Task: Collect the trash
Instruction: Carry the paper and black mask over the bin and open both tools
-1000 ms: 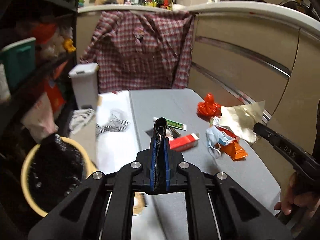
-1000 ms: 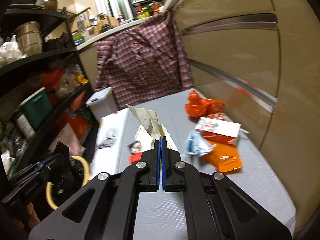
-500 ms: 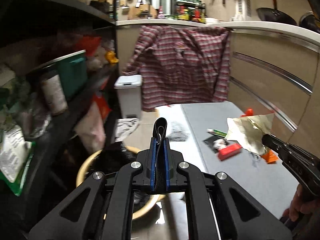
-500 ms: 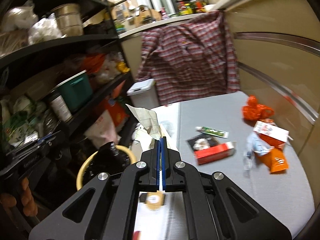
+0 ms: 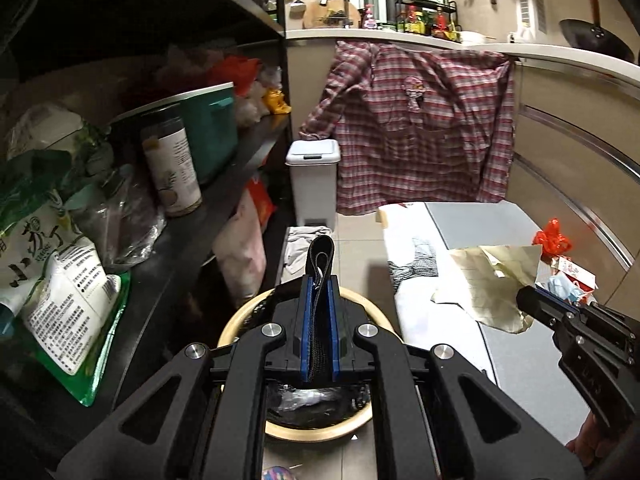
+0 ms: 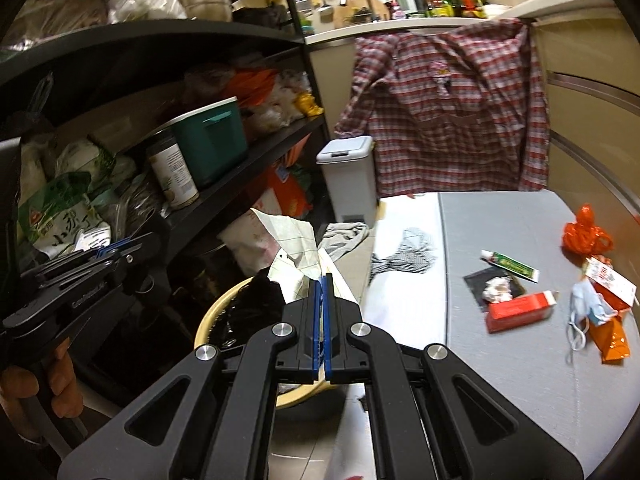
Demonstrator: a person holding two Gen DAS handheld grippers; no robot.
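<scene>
Black webbing strap [image 5: 319, 264] sits pinched in the closed left gripper [image 5: 319, 280] right above the lined yellow bin [image 5: 304, 432], while the right gripper [image 6: 322, 280], clamped tight, carries crumpled cream paper [image 6: 292, 240] just beside the rim. Risk here: the light paper could drift onto the floor if it is let go short of the bin, and more trash waits on the grey table [image 6: 500, 380].
</scene>
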